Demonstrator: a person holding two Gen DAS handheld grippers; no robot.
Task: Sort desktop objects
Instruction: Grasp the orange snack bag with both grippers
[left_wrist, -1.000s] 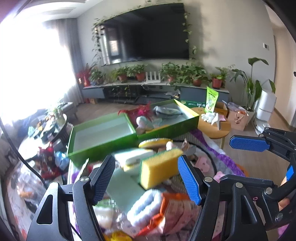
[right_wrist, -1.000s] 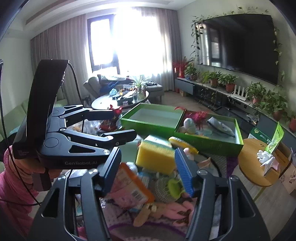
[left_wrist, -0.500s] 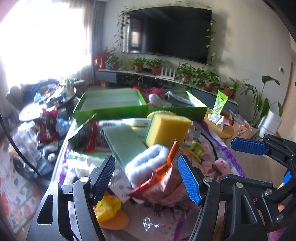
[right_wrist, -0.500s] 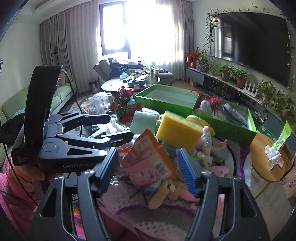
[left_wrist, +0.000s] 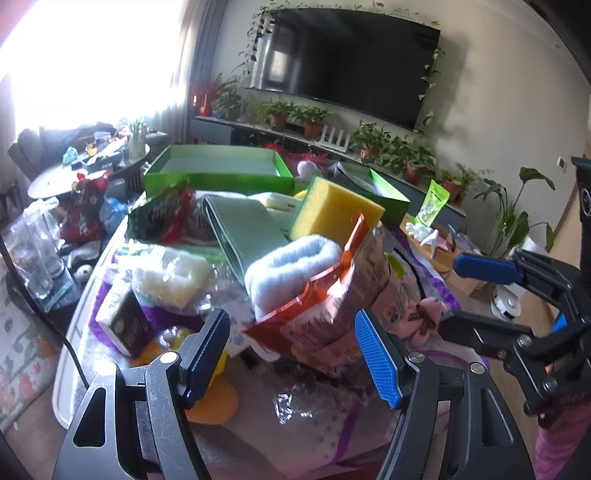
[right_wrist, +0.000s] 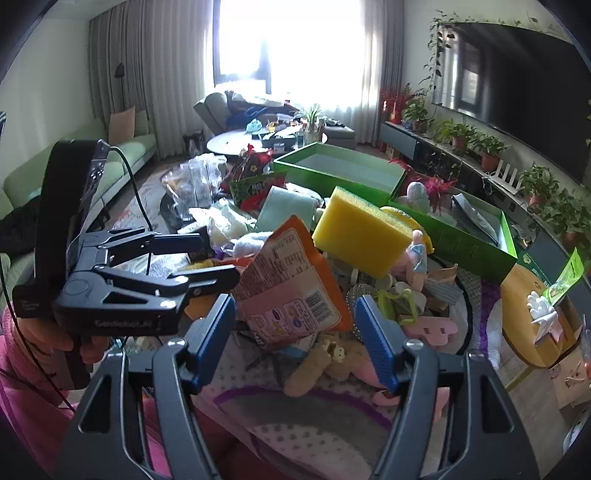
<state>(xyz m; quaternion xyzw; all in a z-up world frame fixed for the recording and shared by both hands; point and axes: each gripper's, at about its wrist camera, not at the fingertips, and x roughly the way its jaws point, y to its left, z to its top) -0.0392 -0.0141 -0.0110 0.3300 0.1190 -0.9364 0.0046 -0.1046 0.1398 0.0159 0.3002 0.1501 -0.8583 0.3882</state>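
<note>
A cluttered pile covers the table. An orange snack bag (left_wrist: 332, 295) (right_wrist: 295, 291) stands just ahead of both grippers, with a yellow sponge (left_wrist: 338, 208) (right_wrist: 362, 230) and a pale blue fluffy roll (left_wrist: 291, 266) behind it. Two green boxes stand at the far end: an empty one (left_wrist: 214, 177) (right_wrist: 336, 173) and one (right_wrist: 465, 236) holding soft toys. My left gripper (left_wrist: 295, 356) is open and empty, short of the bag. My right gripper (right_wrist: 295, 339) is open and empty, its fingers either side of the bag's lower edge.
A green snack pack (left_wrist: 159, 214), a mint pouch (left_wrist: 243, 229), a dark small box (left_wrist: 127, 326), a plush toy (right_wrist: 321, 362) and pink clips (right_wrist: 428, 325) lie around. A round wooden stool (right_wrist: 532, 314) stands right. A low table (left_wrist: 74, 173) with clutter stands left.
Both grippers have pulled back towards the near end of the table and swung left. The snack bag now fills the space between the fingers. Both stay open.
</note>
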